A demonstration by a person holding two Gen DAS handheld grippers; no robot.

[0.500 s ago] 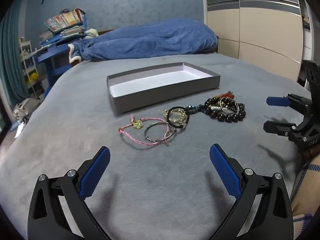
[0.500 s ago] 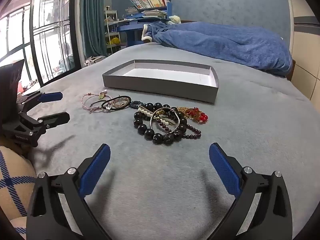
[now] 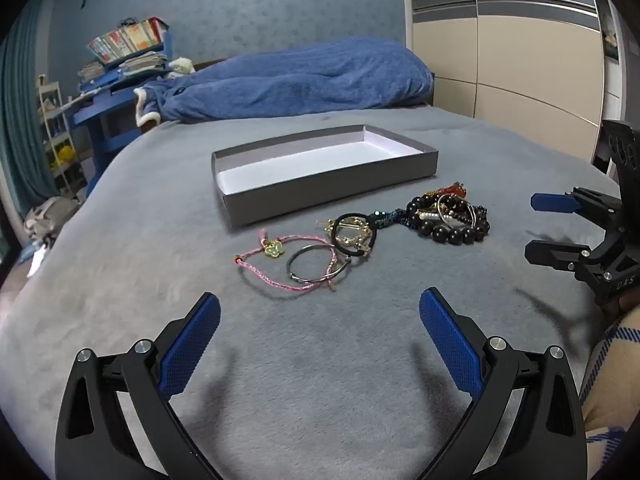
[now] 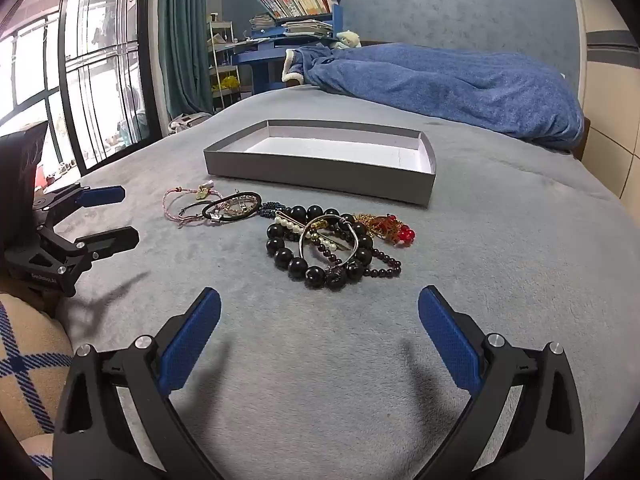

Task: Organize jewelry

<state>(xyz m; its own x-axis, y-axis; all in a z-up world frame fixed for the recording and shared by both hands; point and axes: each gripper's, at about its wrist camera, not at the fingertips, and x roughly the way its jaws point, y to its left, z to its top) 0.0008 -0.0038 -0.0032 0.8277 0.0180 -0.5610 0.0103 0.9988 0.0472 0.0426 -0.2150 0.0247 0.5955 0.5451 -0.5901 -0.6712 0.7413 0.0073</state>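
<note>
A shallow grey box point(image 3: 332, 190) with a white inside lies open on the grey bed; it also shows in the right wrist view point(image 4: 320, 168). In front of it lies a row of jewelry: a pink cord bracelet point(image 3: 276, 268), a thin metal bangle point(image 3: 318, 268), a black hair tie point(image 3: 354, 234) and a heap of black bead bracelets point(image 3: 452, 220). The bead heap point(image 4: 328, 248) sits just ahead of my right gripper point(image 4: 319, 312), which is open and empty. My left gripper point(image 3: 319, 312) is open and empty, just short of the pink bracelet.
A rumpled blue blanket point(image 3: 288, 80) lies at the far end of the bed. A blue desk with books point(image 3: 120, 68) stands beyond the bed's left side, wardrobe doors point(image 3: 512, 60) on the right. A window point(image 4: 72, 72) shows in the right wrist view.
</note>
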